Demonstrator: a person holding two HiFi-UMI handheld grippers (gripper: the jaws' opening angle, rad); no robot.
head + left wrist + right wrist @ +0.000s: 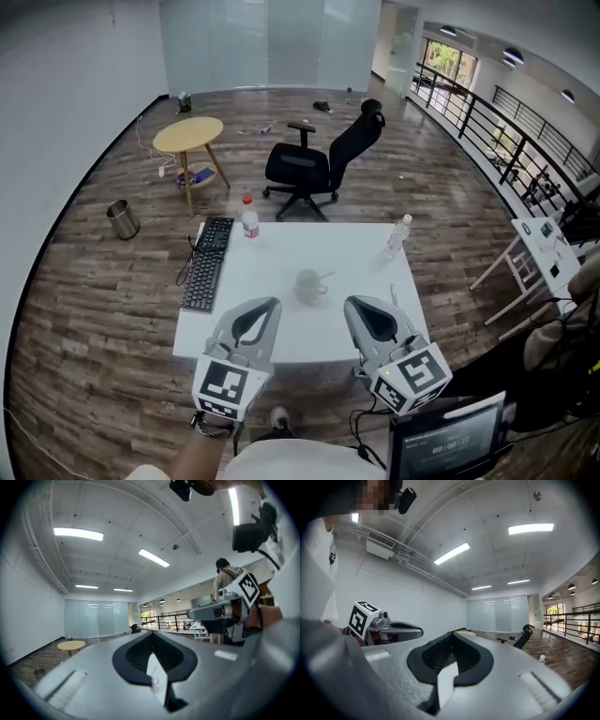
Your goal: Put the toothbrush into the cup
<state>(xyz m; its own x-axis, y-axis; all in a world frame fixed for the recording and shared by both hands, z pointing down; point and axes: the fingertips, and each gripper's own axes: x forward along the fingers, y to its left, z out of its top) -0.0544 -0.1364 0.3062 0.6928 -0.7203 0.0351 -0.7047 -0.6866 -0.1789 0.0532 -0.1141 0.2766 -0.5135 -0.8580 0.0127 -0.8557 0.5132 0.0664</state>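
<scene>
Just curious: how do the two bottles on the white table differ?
The left bottle has a red cap; the right bottle shows no red. The left bottle stands beside the keyboard; the right bottle stands near the far right corner. Both stand on the table.

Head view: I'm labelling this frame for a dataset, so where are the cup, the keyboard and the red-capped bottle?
cup (307,287): head view, on its side wall.
keyboard (207,264): head view, middle of the keys.
red-capped bottle (250,224): head view, on the body below the cap.

Toothbrush (324,276) seemingly in cup (307,286), centred on table (281,251); keyboard (208,262) left, chair (319,161) behind.
</scene>
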